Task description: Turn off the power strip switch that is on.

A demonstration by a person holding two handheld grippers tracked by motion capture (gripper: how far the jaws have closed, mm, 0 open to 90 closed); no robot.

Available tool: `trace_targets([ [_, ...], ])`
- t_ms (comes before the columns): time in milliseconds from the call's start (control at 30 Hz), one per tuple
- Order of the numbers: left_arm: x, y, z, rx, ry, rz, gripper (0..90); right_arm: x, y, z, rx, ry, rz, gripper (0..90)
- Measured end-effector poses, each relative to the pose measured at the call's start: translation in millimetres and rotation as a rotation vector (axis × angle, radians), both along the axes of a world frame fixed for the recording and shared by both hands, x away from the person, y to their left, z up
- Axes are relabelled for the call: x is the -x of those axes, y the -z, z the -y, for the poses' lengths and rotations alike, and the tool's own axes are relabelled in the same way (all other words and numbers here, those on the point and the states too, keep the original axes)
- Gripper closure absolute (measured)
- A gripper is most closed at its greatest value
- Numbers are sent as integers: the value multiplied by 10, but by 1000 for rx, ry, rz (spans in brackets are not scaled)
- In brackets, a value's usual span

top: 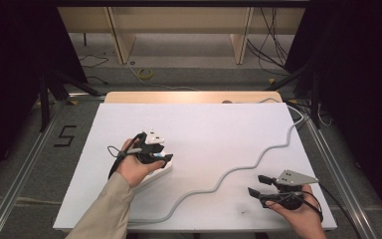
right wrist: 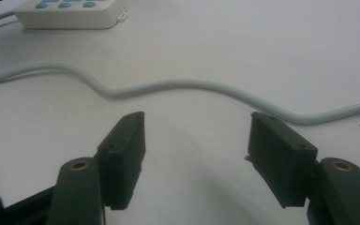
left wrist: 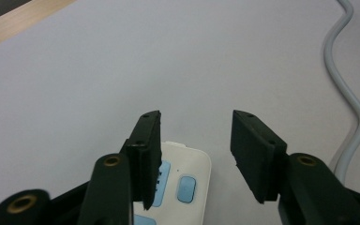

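Observation:
A white power strip (left wrist: 183,185) with light blue buttons lies on the white table, left of centre. My left gripper (top: 163,152) hovers right over its far end, jaws open, nothing between them; in the left gripper view (left wrist: 197,154) the strip's end sits just below the gap. The strip (right wrist: 70,11) also lies far off at the upper left in the right gripper view. Its grey cable (top: 238,167) snakes across the table to the far right corner. My right gripper (top: 258,185) rests near the front right edge, open and empty (right wrist: 197,159), short of the cable (right wrist: 183,86).
The white board (top: 204,124) covers a wooden table whose far edge (top: 189,96) shows behind it. Beyond are shelf legs and loose cables on the floor. Metal rails run along both sides. A small dark mark (top: 239,212) sits near the front edge.

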State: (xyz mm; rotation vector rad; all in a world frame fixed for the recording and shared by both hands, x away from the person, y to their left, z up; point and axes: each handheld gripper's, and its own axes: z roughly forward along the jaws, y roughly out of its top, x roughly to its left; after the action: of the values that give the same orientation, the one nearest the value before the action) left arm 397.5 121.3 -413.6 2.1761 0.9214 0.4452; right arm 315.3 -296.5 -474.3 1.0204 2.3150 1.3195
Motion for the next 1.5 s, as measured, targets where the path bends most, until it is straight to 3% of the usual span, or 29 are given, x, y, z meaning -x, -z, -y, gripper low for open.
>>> trace_targets([
  [167, 53, 36, -31, 16, 21, 6, 463, -2, 4, -7, 0, -1, -2, 377],
  [367, 93, 66, -77, 18, 15, 46, 379, -1, 4, -4, -1, -1, -4, 377],
  [467, 112, 83, -110, -5, 12, 63, 359, -3, 4, -5, 0, -2, 0, 377],
  [567, 147, 100, -141, 28, 8, 58, 331, -1, 3, -9, -1, -2, 0, 377],
  [833, 220, 150, -270, 67, 0, 84, 243, 0, 4, -13, -1, -5, 2, 377],
  [1000, 274, 182, -352, 81, -12, 89, 228, -2, 4, -8, -2, -3, 0, 377],
  [1300, 351, 187, -483, 52, -42, 90, 230, 1, 3, -5, -1, -3, 0, 377],
  [1500, 403, 209, -572, 67, -46, 96, 207, 0, 2, -3, -1, -2, -1, 377],
])
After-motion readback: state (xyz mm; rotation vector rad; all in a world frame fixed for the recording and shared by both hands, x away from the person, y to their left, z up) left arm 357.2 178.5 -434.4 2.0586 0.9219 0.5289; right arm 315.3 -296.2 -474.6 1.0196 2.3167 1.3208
